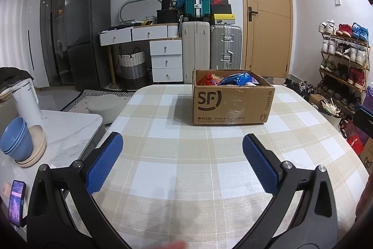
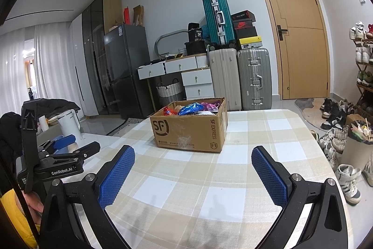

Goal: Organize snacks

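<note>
Blue bowls [image 1: 15, 139], stacked, on a marble side counter [image 1: 70, 130] at far left, beside a white kettle [image 1: 25, 99]. Left gripper [image 1: 183, 144]: jaws spread wide, holding nothing, above the checked tablecloth [image 1: 177, 169]. Cardboard box [image 1: 230, 103]: far side of the table, open-topped, holding red and blue snack packets [image 1: 235, 79]. Right gripper [image 2: 193, 156]: jaws likewise apart, holding nothing.
</note>
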A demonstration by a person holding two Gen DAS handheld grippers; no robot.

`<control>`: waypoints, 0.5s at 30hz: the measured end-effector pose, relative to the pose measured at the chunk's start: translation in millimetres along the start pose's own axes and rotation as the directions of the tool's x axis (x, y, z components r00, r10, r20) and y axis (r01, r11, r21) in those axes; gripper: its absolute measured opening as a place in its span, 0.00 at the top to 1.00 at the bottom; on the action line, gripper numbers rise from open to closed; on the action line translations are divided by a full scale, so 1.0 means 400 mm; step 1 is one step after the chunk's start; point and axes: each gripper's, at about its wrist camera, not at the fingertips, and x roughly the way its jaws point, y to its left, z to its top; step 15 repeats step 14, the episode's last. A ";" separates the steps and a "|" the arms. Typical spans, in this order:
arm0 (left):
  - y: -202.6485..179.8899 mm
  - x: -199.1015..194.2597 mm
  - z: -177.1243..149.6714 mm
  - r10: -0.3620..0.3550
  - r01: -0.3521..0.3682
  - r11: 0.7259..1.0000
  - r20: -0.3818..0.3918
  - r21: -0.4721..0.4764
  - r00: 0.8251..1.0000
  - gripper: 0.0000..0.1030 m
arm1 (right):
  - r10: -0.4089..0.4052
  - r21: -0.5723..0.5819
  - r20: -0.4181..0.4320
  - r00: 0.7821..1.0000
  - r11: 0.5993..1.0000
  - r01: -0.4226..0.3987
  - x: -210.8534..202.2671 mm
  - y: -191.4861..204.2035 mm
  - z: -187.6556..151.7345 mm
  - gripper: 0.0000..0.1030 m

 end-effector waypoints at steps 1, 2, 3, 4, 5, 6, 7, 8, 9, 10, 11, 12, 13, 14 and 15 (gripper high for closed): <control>0.000 -0.002 0.000 0.002 -0.002 1.000 0.000 0.001 1.000 0.00 | -0.001 0.002 0.000 1.000 1.000 0.001 -0.002 -0.001 -0.001 0.01; 0.000 -0.002 0.000 0.001 -0.001 1.000 -0.002 0.001 1.000 0.00 | 0.001 0.004 0.000 1.000 1.000 -0.001 -0.001 0.002 -0.004 0.01; 0.000 -0.002 0.000 0.002 -0.002 1.000 -0.010 -0.001 1.000 0.00 | 0.000 0.003 -0.003 1.000 1.000 0.000 -0.001 -0.002 -0.001 0.01; 0.000 -0.002 0.001 0.000 0.000 1.000 -0.019 -0.005 1.000 0.00 | -0.003 0.005 -0.004 1.000 1.000 0.003 -0.002 -0.001 -0.002 0.01; 0.000 -0.003 0.001 -0.004 0.003 1.000 -0.028 -0.012 1.000 0.00 | -0.001 0.007 -0.004 1.000 1.000 0.001 -0.002 0.002 -0.005 0.01; 0.001 -0.003 0.001 -0.001 0.001 1.000 -0.032 -0.017 0.999 0.00 | 0.000 0.010 -0.004 1.000 1.000 0.000 -0.003 0.001 -0.005 0.01; 0.001 -0.004 0.001 -0.003 0.003 1.000 -0.035 -0.018 0.999 0.00 | 0.001 0.011 -0.002 1.000 1.000 -0.001 -0.005 0.000 -0.002 0.01; 0.001 -0.006 0.000 -0.009 0.009 1.000 -0.035 -0.014 0.999 0.00 | 0.001 0.011 -0.003 1.000 1.000 -0.001 -0.006 0.004 -0.004 0.01; 0.001 -0.005 0.000 -0.010 0.010 1.000 -0.036 -0.010 0.999 0.00 | 0.000 0.009 -0.006 1.000 1.000 0.001 -0.004 0.002 -0.003 0.01; 0.000 -0.002 -0.001 -0.009 0.009 1.000 -0.043 -0.006 0.999 0.00 | -0.001 0.010 -0.004 1.000 1.000 0.001 -0.005 -0.001 -0.002 0.01; -0.002 0.000 -0.004 -0.006 0.007 1.000 -0.053 0.001 0.999 0.00 | 0.000 0.012 -0.002 1.000 1.000 0.000 -0.008 0.002 -0.004 0.01; -0.003 0.005 -0.003 -0.008 0.008 1.000 -0.060 0.003 0.998 0.00 | 0.000 0.015 -0.002 1.000 1.000 0.000 -0.010 0.001 -0.004 0.01; -0.004 0.009 -0.006 -0.010 0.010 1.000 -0.066 0.004 0.998 0.00 | -0.002 0.015 -0.002 1.000 1.000 0.002 -0.011 0.001 -0.003 0.01; -0.002 0.012 -0.010 -0.005 0.005 1.000 -0.073 0.000 0.997 0.00 | -0.002 0.017 -0.003 1.000 1.000 0.002 -0.014 0.003 -0.006 0.01; -0.002 0.012 -0.010 -0.005 0.005 1.000 -0.073 0.000 0.997 0.00 | -0.002 0.017 -0.003 1.000 1.000 0.002 -0.014 0.003 -0.006 0.01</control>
